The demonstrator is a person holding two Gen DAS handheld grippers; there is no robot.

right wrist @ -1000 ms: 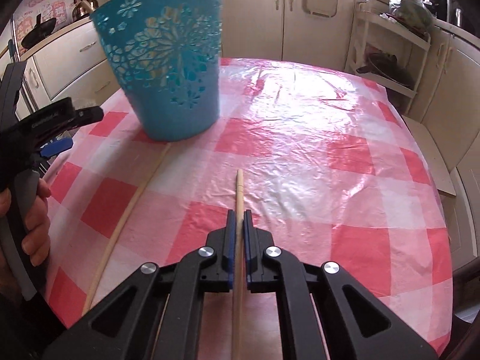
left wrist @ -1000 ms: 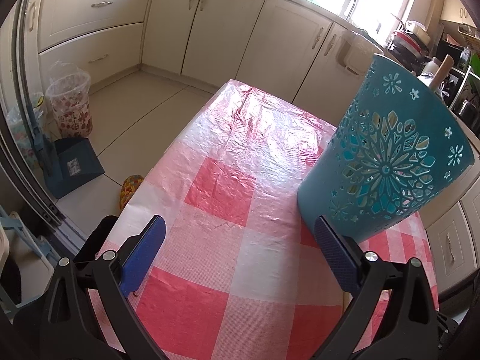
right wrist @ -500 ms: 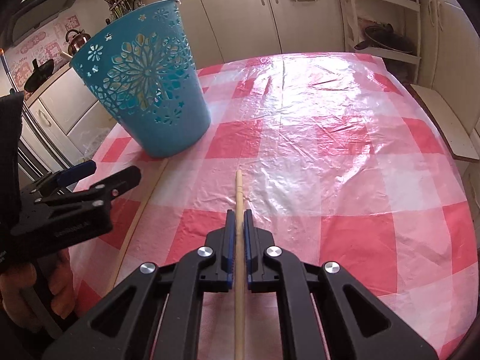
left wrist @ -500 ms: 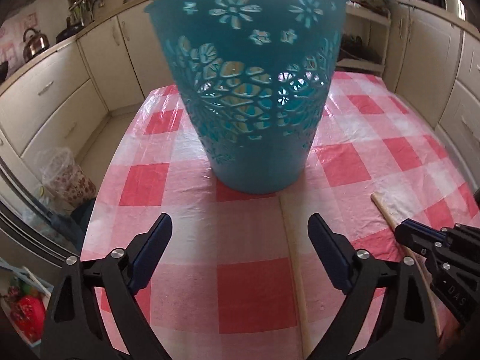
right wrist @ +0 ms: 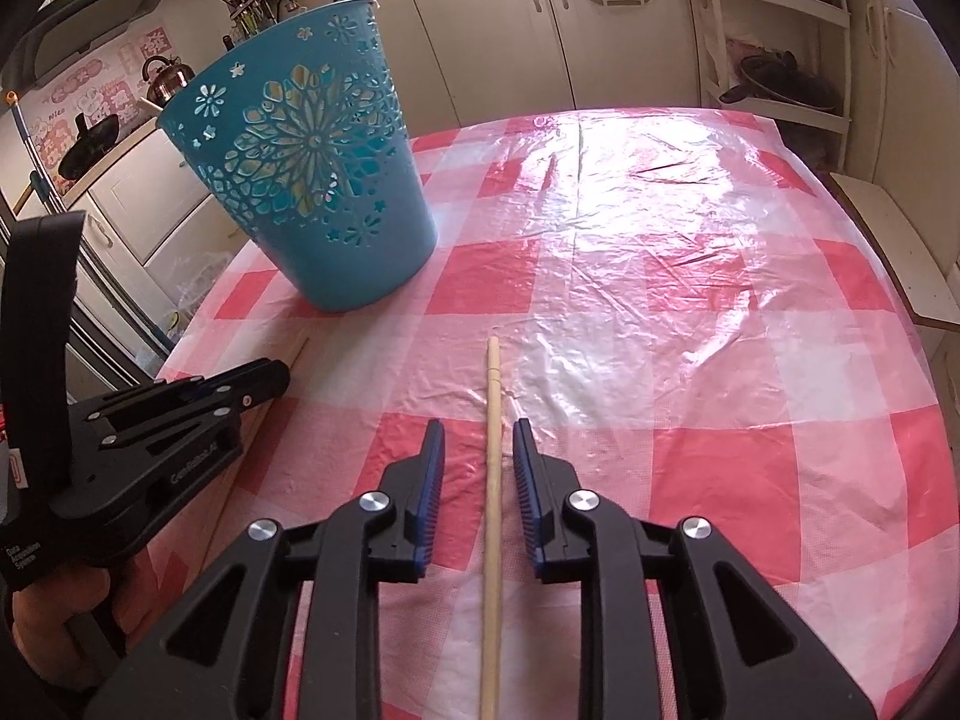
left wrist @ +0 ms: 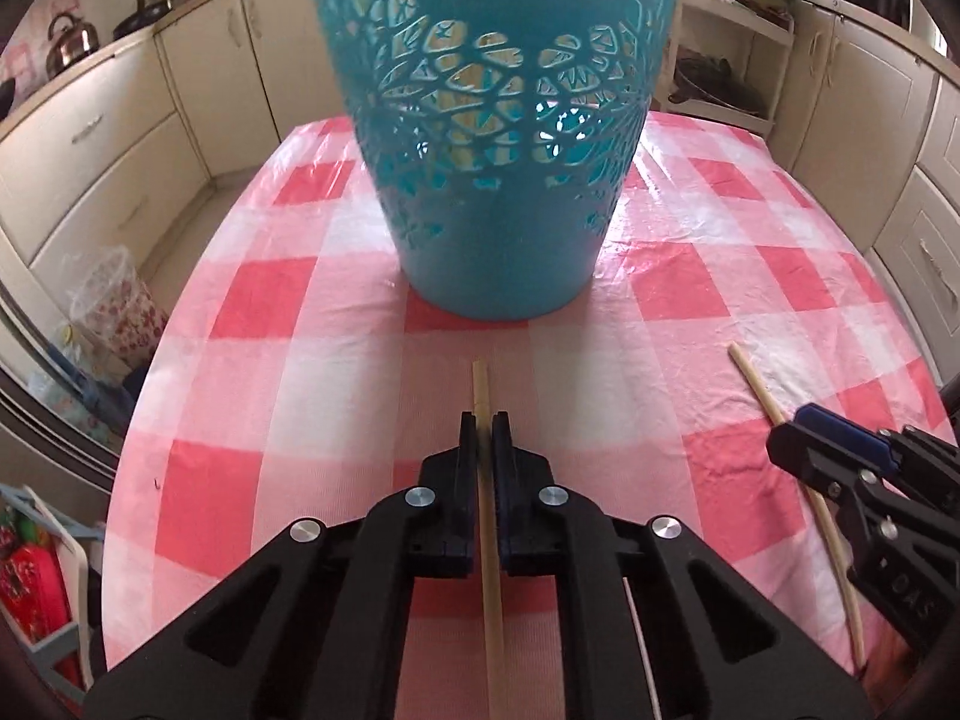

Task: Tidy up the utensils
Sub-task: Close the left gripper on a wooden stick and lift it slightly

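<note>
While the left gripper (left wrist: 485,429) is clenching a thin wooden stick (left wrist: 487,516) between its blue pads, the right gripper (right wrist: 478,441) is opening its jaws, and a second wooden stick (right wrist: 492,480) is lying between them without touching either pad.

Both sticks are resting on the table (right wrist: 690,312), which is wearing a red and white checked plastic cloth. Each stick is pointing away from its camera, toward the far side.

A blue plastic basket (left wrist: 498,138) with cut-out flower patterns is standing upright on the cloth, just beyond the far tip of the stick in the left gripper, but it is not touching it. In the right wrist view the basket is sitting to the far left of the released stick, well apart from it.

A person's hand (right wrist: 54,624) is gripping the handle of the left gripper at the near left edge of the right wrist view. Cream kitchen cabinets (right wrist: 510,30) are standing around the far side of the table.
</note>
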